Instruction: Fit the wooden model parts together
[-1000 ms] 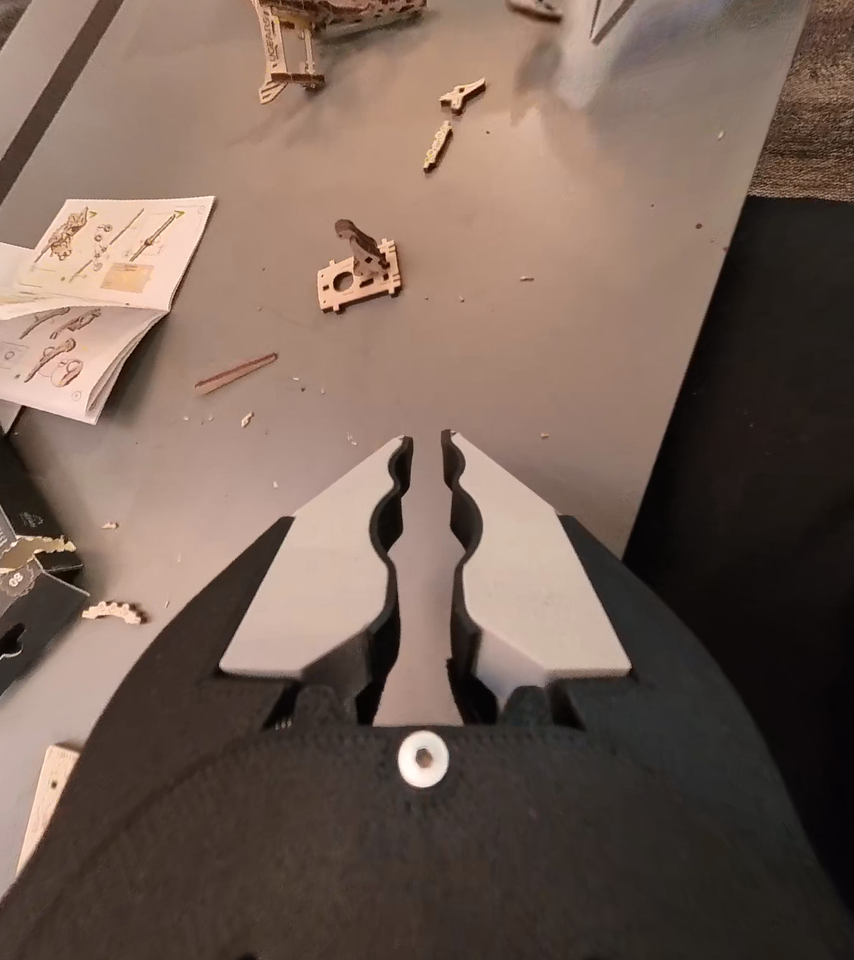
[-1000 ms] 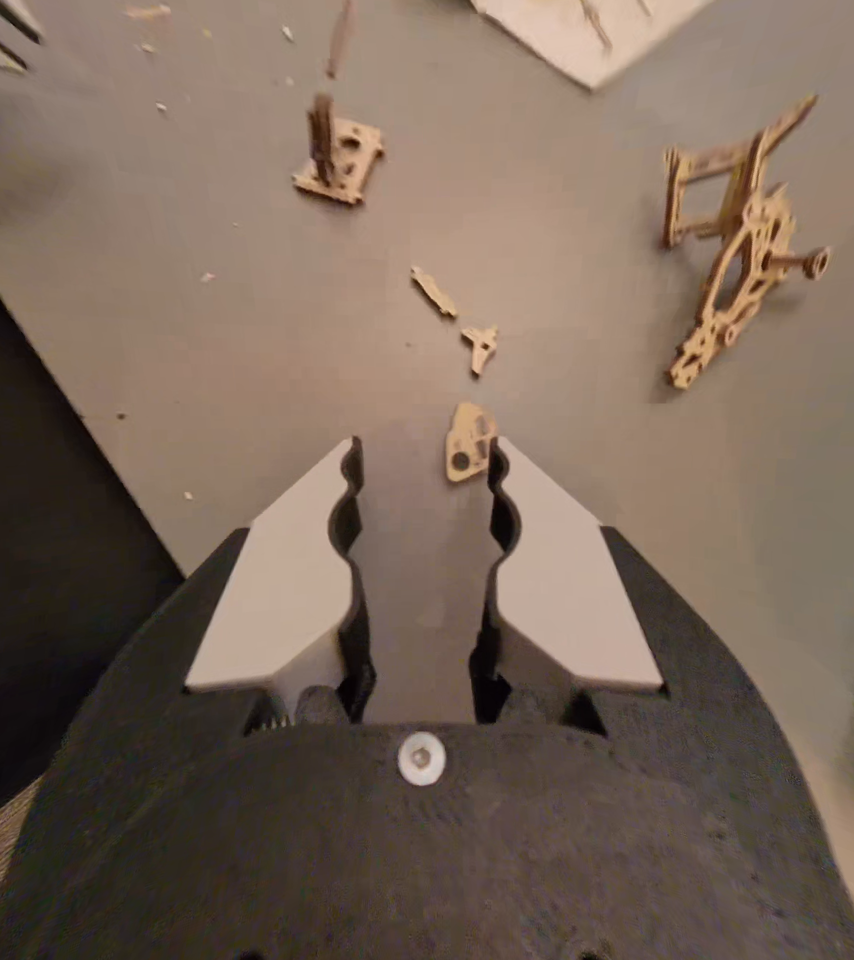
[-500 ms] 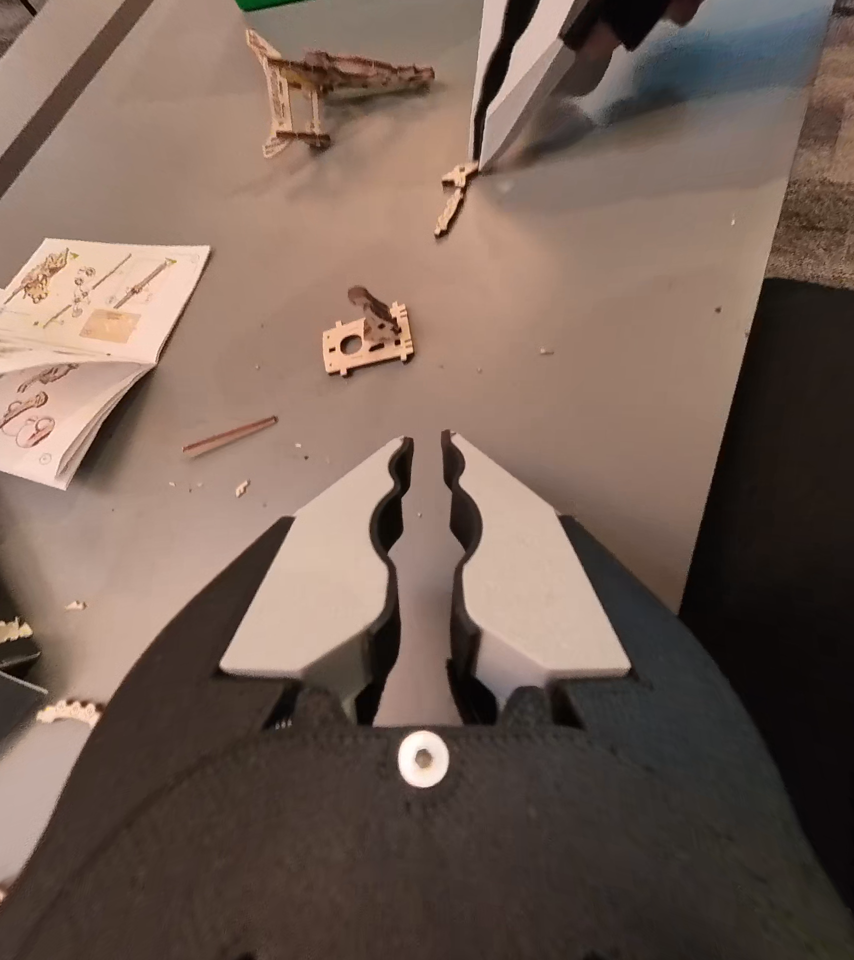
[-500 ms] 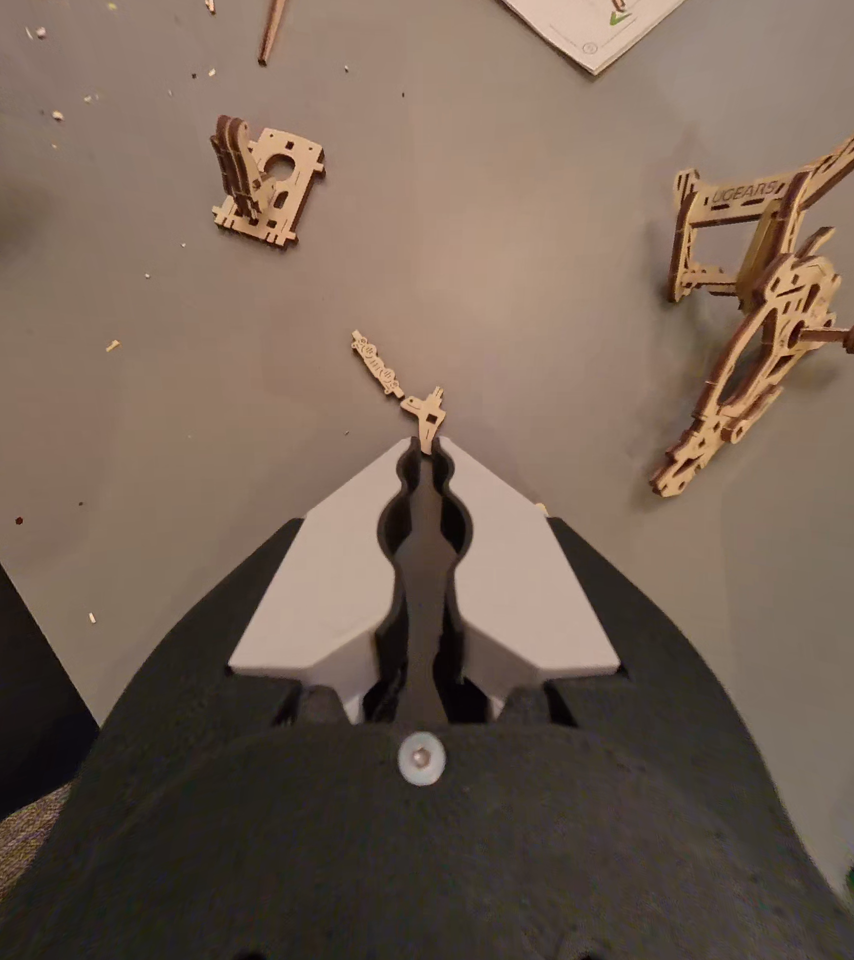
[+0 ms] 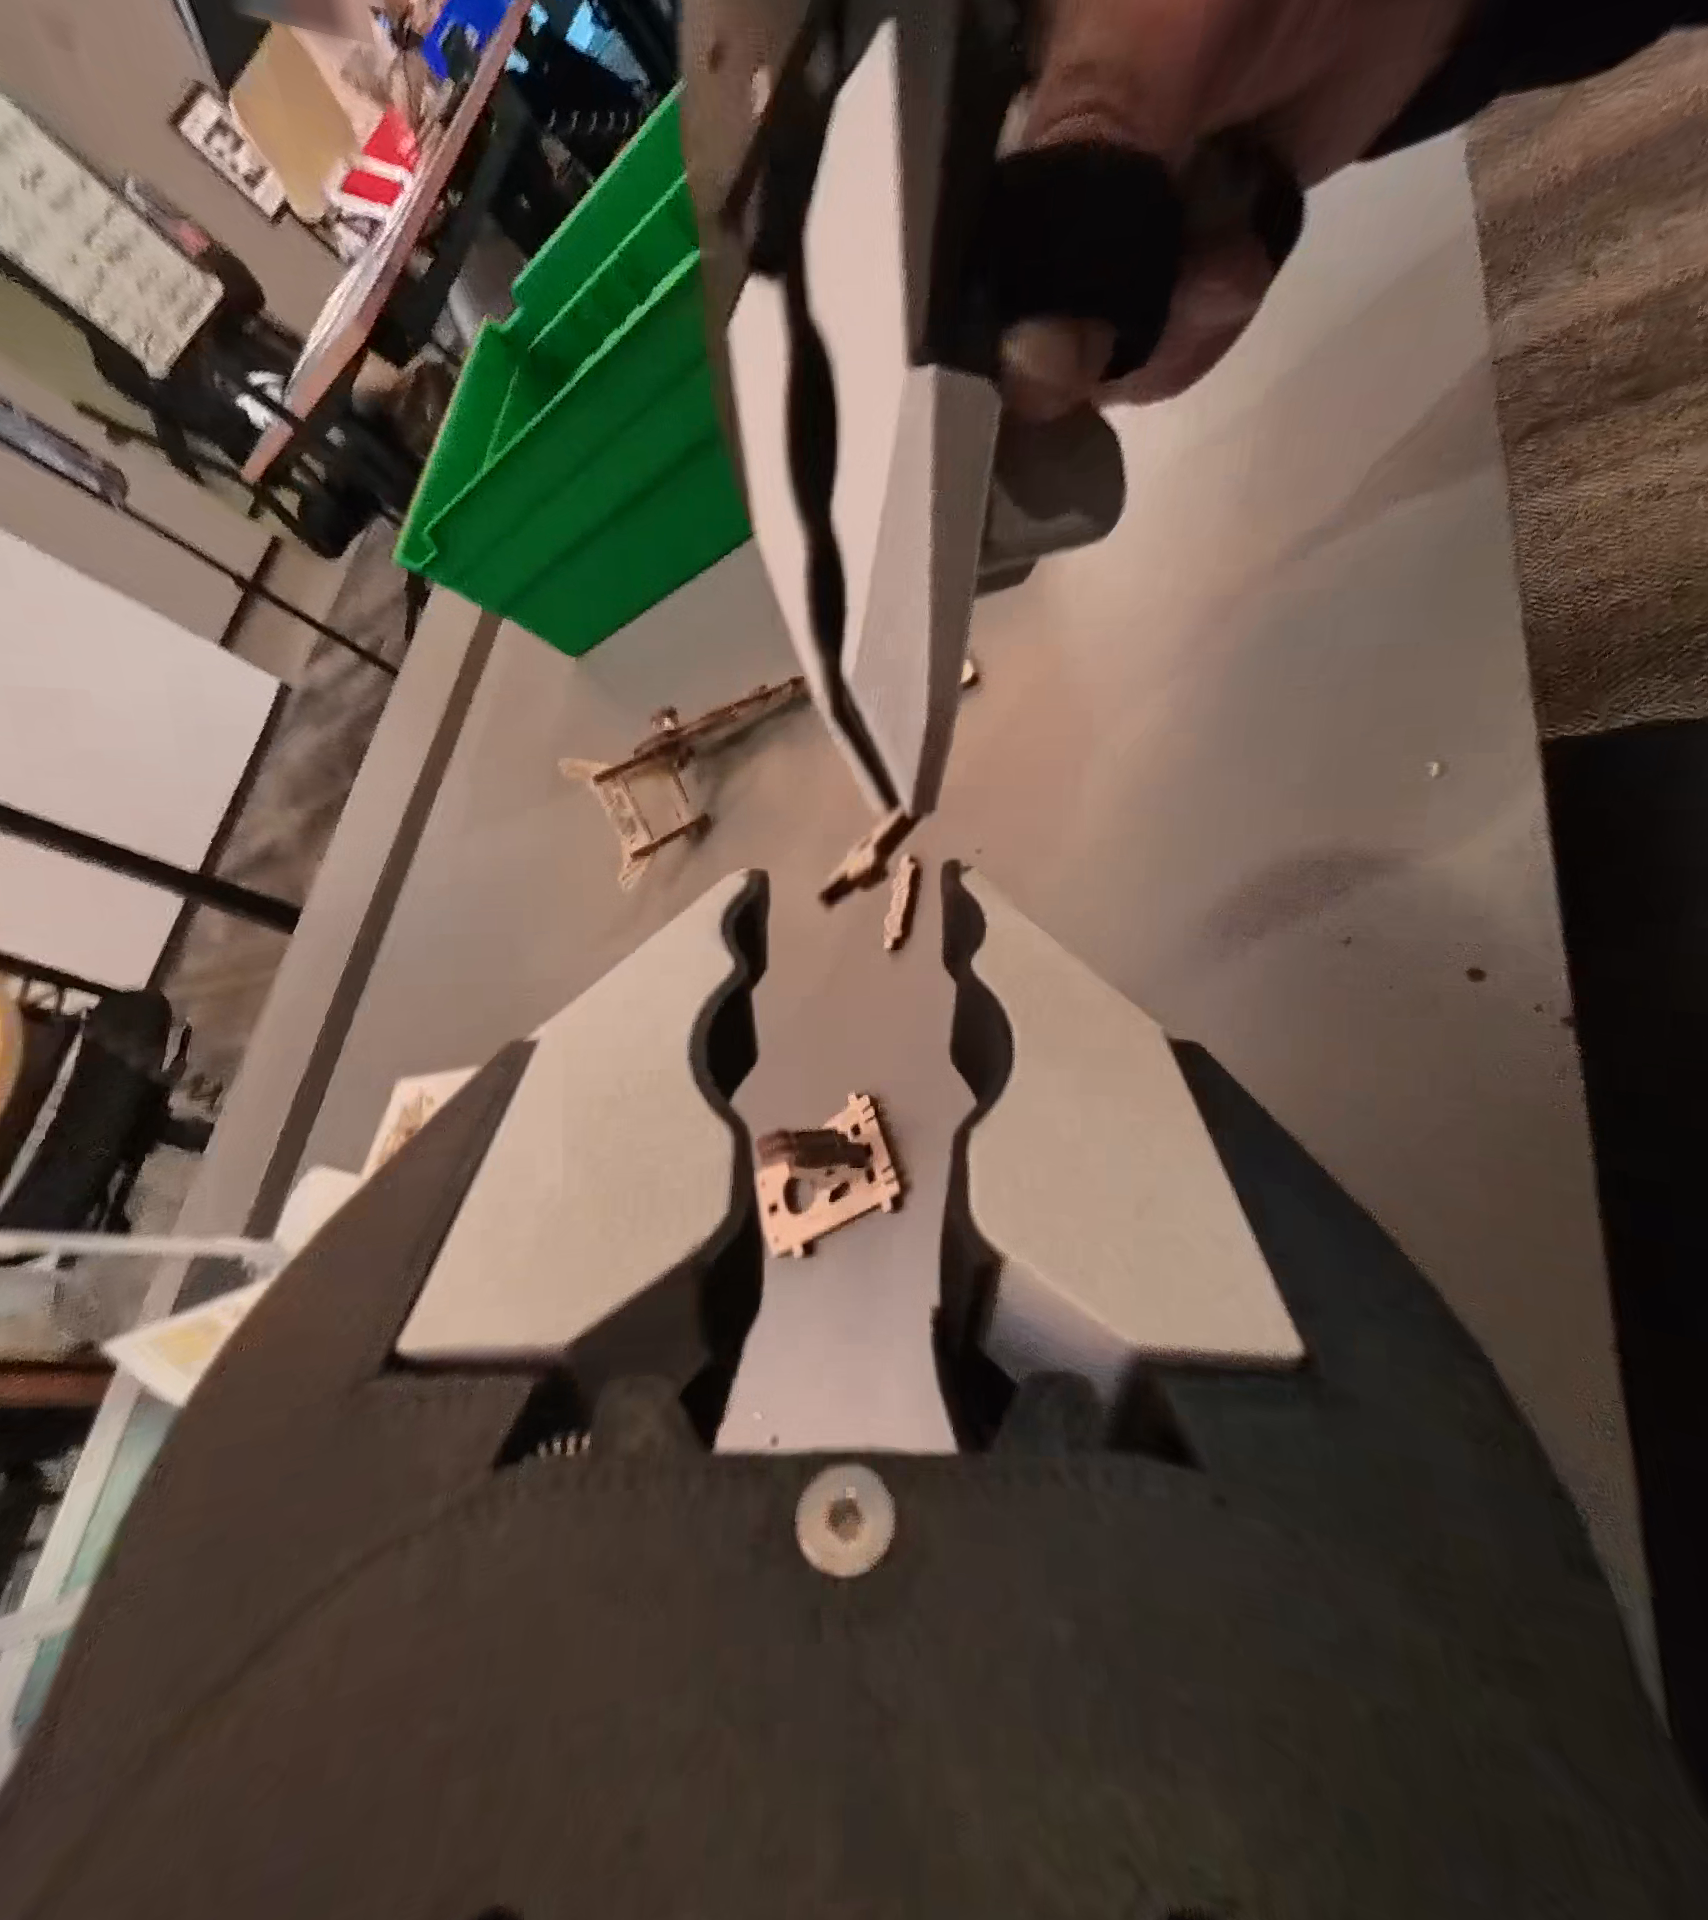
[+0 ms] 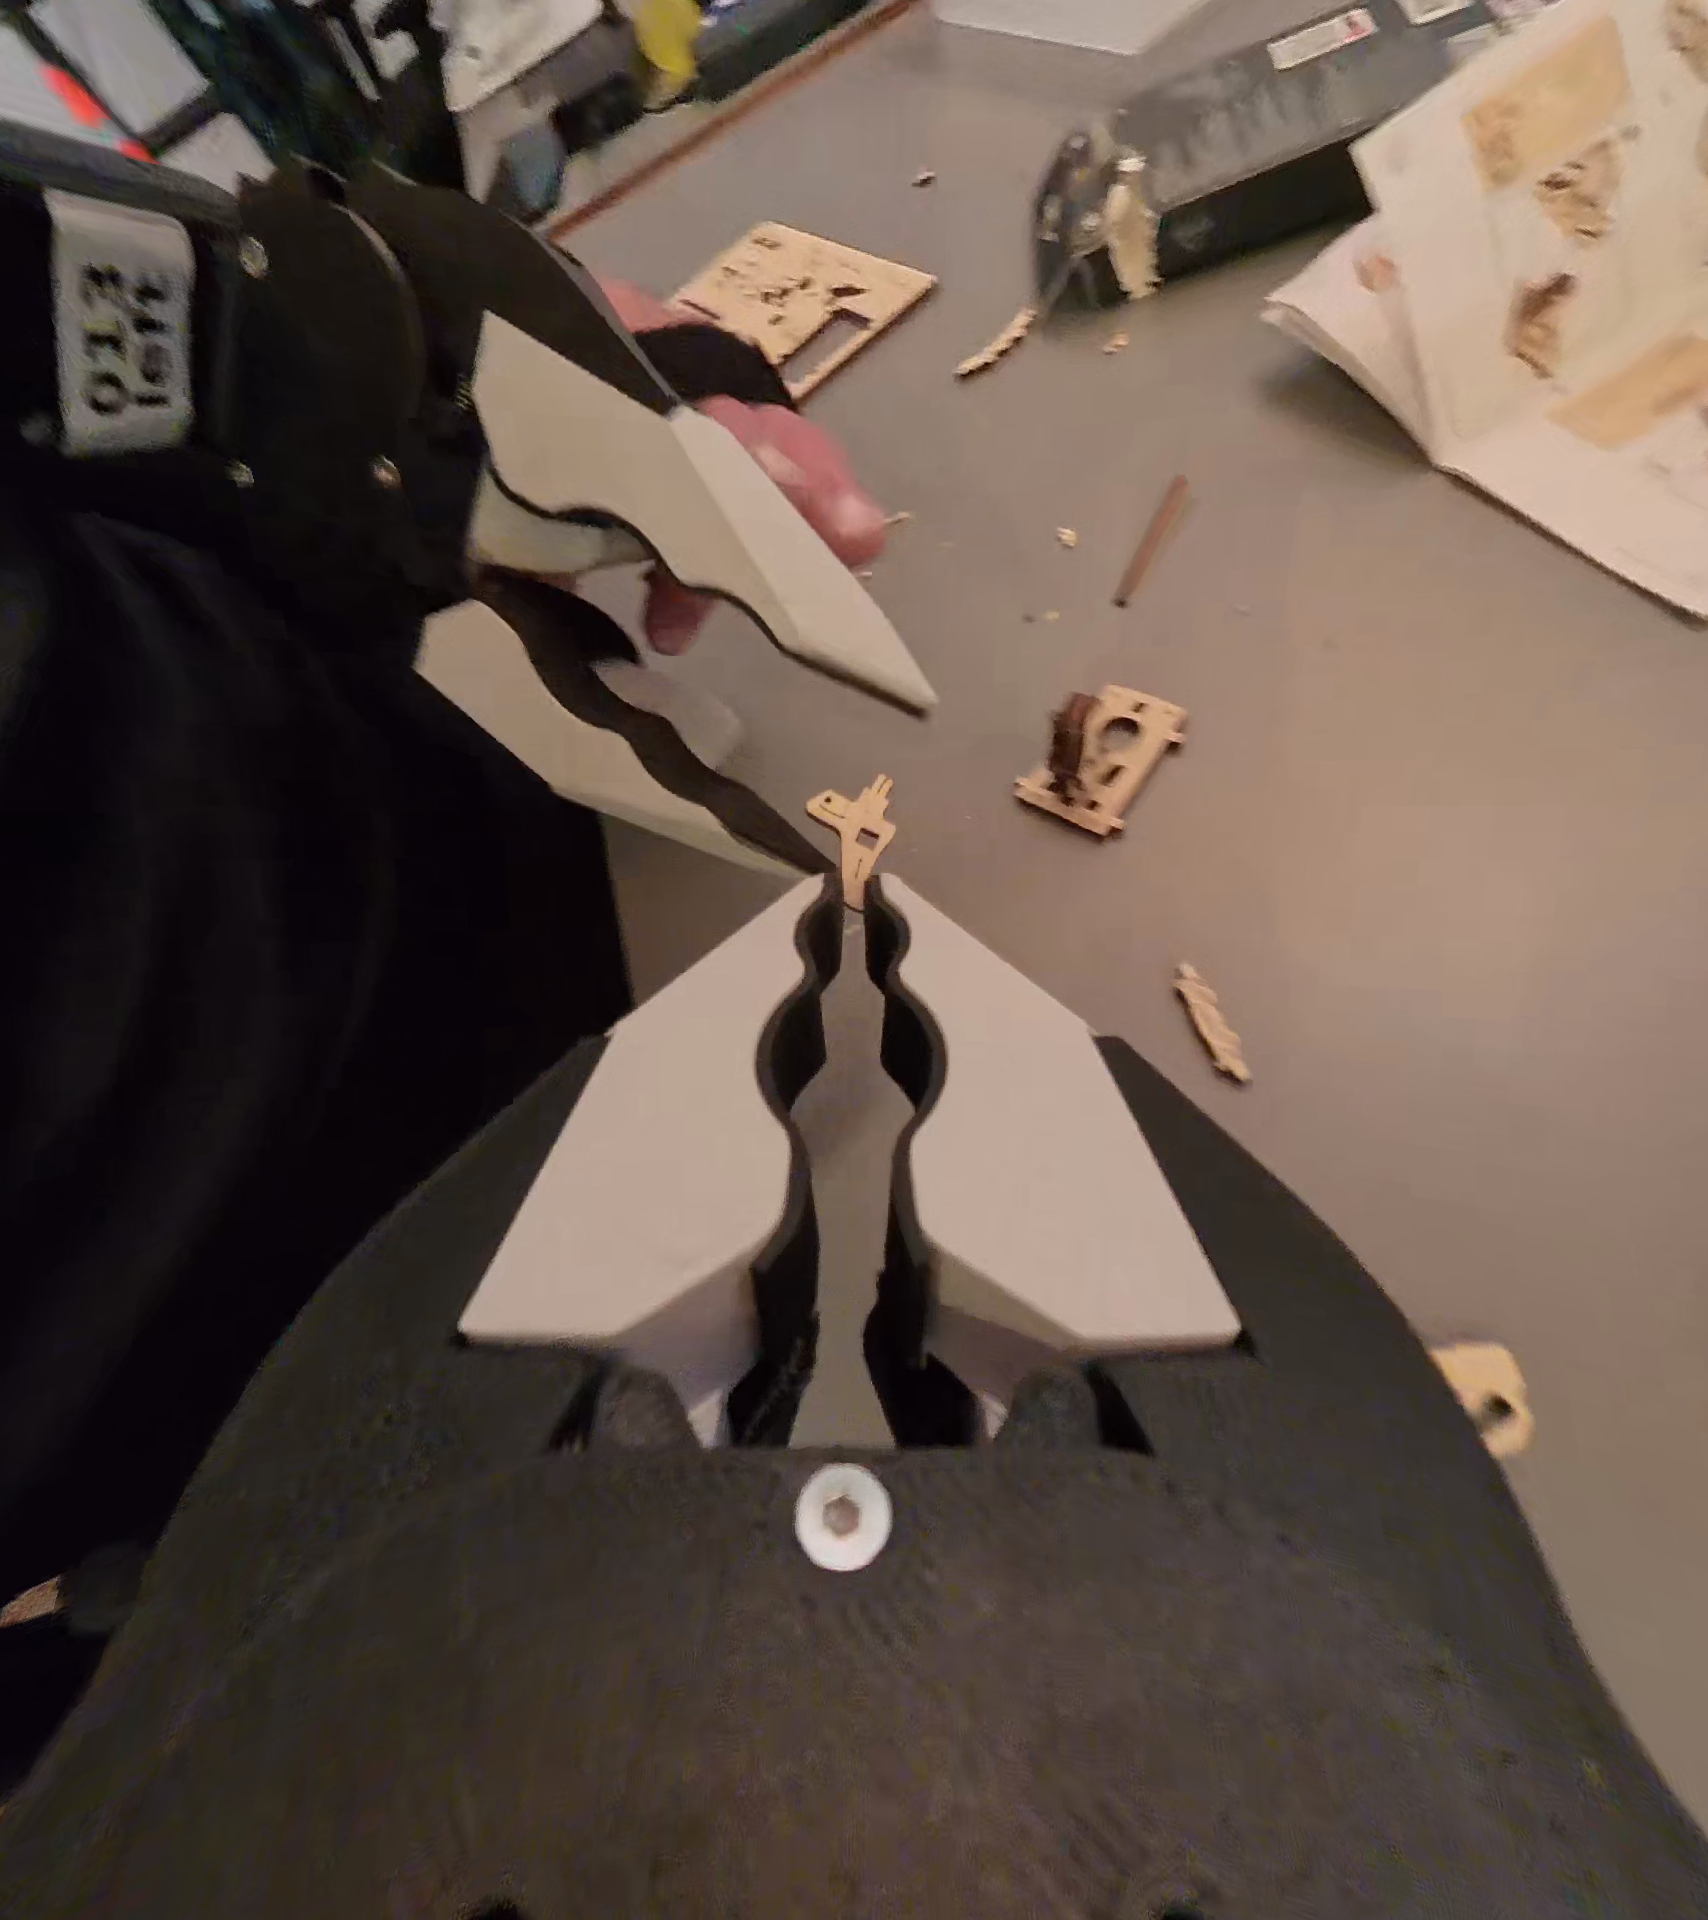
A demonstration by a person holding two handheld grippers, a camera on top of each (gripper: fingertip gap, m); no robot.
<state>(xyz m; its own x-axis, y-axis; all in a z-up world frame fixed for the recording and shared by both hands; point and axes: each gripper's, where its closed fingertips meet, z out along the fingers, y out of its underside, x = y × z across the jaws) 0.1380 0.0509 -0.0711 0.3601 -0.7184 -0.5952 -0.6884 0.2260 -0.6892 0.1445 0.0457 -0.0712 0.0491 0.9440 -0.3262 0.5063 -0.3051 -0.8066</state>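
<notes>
Pretty dim, warm orangey light with a soft glare patch on the table [image 5: 1089,748]; edges are smeared, stretched and fisheye-bent.

Pale tan wooden cross-shaped piece [image 6: 858,831], grey fingertips [image 6: 985,1039] on black gripper bodies, grey table [image 5: 1245,727], green bin [image 5: 580,468] at eleven o'clock.

1. Left gripper [image 5: 850,883] parted wide above grey table [image 5: 1245,727].
2. Right gripper [image 5: 897,805] pinching small wooden piece [image 5: 865,857], tips closed.
3. Square wooden plate [image 5: 829,1179] lying mid-table; green bin [image 5: 601,436] at far edge.
</notes>
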